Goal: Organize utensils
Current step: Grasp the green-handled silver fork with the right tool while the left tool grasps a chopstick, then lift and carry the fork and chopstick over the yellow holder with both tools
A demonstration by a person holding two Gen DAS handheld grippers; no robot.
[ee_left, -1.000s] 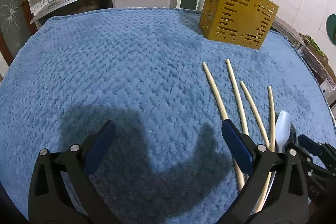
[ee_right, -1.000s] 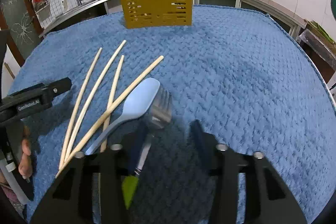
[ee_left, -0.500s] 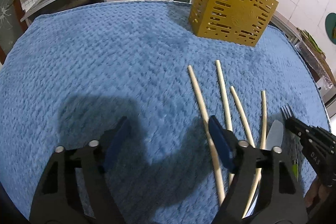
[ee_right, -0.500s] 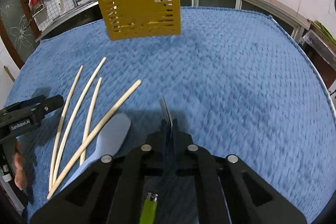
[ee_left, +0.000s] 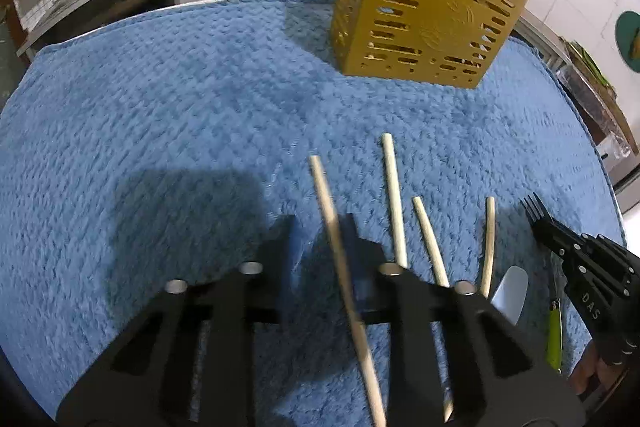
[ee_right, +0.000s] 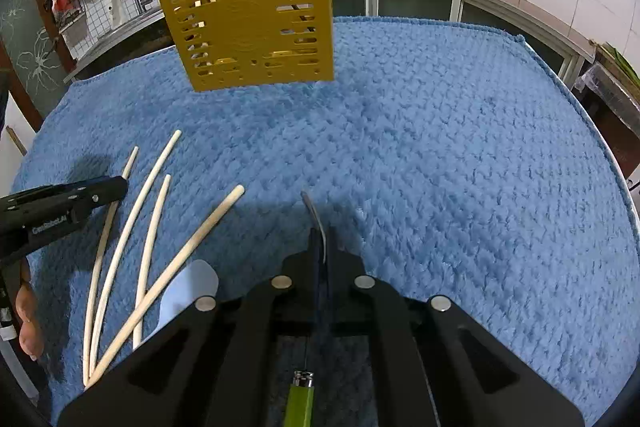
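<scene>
Chopsticks lie fanned on the blue towel-covered surface (ee_left: 160, 115) in front of you, four pale sticks in all. Your left tool (ee_left: 320, 247) has its jaws closing around the leftmost chopstick (ee_left: 336, 247), which runs between the two pads; whether they already press it cannot be told. The other three chopsticks (ee_left: 394, 203) lie just to its right, tips well apart. Your right tool (ee_right: 320, 251) is pressed together on a fork (ee_right: 316, 223), pinching its metal neck so the tines jut forward above the cloth and its green handle (ee_right: 300, 403) points back toward you. A pale blue spoon (ee_right: 188, 291) lies beside the chopsticks, partly under one. The yellow slotted utensil holder (ee_right: 256, 27) stands upright at the far side of the surface, with chopsticks already poking out of its top.
</scene>
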